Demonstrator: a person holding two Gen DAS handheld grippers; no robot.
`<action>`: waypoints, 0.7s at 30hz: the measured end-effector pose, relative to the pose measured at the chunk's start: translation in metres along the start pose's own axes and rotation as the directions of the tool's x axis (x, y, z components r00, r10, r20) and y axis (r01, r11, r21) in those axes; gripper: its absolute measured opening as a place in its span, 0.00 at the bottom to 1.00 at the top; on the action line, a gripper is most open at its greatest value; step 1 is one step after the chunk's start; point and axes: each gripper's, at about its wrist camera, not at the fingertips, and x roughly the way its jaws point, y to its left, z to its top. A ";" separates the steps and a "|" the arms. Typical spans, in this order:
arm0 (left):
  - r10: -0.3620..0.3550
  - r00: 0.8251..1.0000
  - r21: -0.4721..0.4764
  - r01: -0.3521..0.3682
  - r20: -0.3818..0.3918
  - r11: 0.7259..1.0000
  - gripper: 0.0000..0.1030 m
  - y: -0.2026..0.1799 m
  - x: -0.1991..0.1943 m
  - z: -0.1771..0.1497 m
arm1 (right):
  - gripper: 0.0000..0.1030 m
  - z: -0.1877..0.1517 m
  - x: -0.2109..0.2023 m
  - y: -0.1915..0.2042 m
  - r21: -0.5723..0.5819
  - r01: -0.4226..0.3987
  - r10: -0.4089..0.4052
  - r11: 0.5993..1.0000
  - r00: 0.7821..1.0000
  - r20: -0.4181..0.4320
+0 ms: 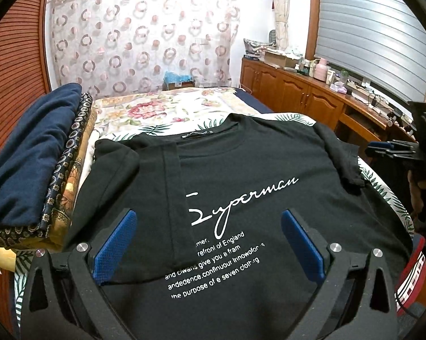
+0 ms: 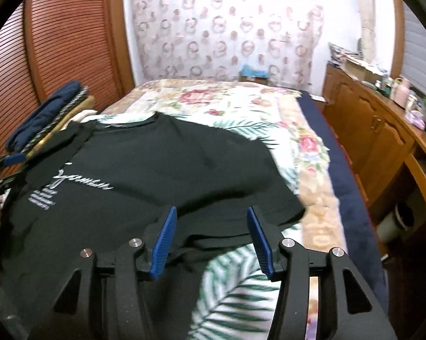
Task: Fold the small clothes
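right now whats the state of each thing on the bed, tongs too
t-shirt: flat on the bed, print up, one side folded in over the print
far sleeve: lying out, not folded in
left tongs: open, over the shirt, holding nothing
right tongs: open at the shirt's edge, cloth between them, not pinched
stack of cloths: folded, piled beside the shirt
bedspread: spread flat

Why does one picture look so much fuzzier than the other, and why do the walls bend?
Right wrist view: smeared by motion, so the white writing on the black T-shirt is unreadable and the bedspread is soft. Left wrist view: sharp, the writing on the shirt reads clearly. Both views: a fisheye lens curves the wooden door and cabinets, with dark corners.
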 end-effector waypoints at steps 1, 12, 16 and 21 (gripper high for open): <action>-0.001 1.000 0.000 0.001 -0.001 1.000 0.99 0.000 0.000 0.000 | 0.52 0.000 0.005 -0.004 0.009 0.016 -0.016 1.000 1.000 -0.009; -0.003 1.000 0.004 0.003 -0.013 1.000 0.99 -0.003 0.002 -0.003 | 0.52 0.007 0.068 -0.035 0.128 0.134 -0.117 0.983 0.985 -0.130; -0.004 1.000 0.005 0.004 -0.014 1.000 0.99 -0.004 0.002 -0.004 | 0.52 0.012 0.077 -0.040 0.148 0.132 -0.110 0.980 0.982 -0.151; -0.001 1.000 -0.001 0.001 -0.012 1.000 0.99 -0.003 0.002 -0.004 | 0.11 0.016 0.072 -0.040 0.123 0.110 -0.095 0.986 0.988 -0.121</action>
